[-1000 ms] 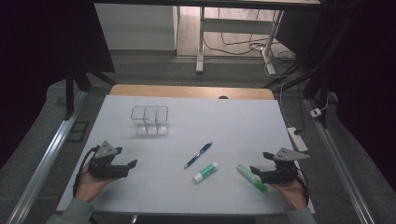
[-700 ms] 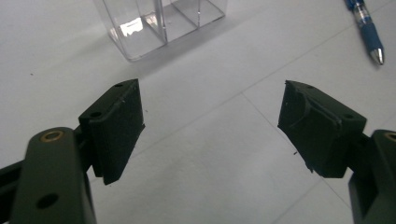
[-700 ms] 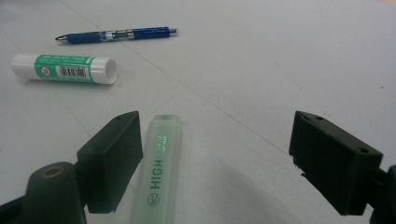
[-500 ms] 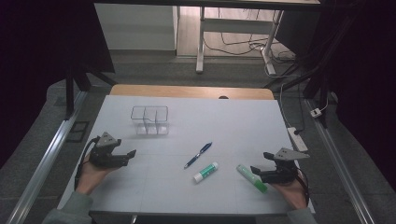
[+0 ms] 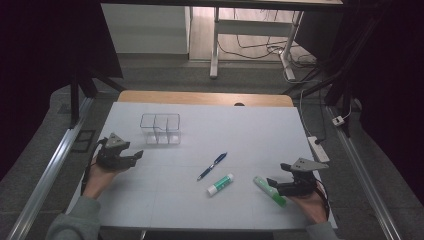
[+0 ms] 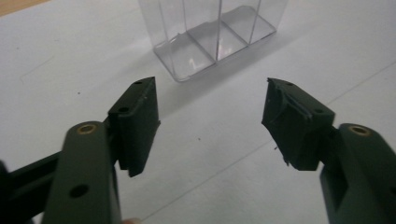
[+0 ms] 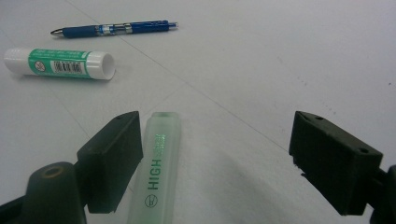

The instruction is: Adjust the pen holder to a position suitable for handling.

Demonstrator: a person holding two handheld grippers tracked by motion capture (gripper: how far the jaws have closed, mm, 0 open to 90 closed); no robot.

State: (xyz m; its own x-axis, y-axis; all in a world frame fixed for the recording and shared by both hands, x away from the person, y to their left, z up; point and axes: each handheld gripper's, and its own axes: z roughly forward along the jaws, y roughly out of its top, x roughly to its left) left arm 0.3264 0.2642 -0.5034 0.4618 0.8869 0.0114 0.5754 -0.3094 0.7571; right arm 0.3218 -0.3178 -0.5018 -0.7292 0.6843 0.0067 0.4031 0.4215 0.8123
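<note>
Green highlighter, one glue stick, one pen; both the left gripper and right gripper gape empty.

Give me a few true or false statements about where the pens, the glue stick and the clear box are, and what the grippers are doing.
1. The right gripper is open, with the highlighter between its jaws. True.
2. The left gripper grips the clear box. False: it is open and short of the box.
3. The glue stick lies between the blue pen and the highlighter in the high view. True.
4. The blue pen stands in the box. False: it lies on the table.
</note>
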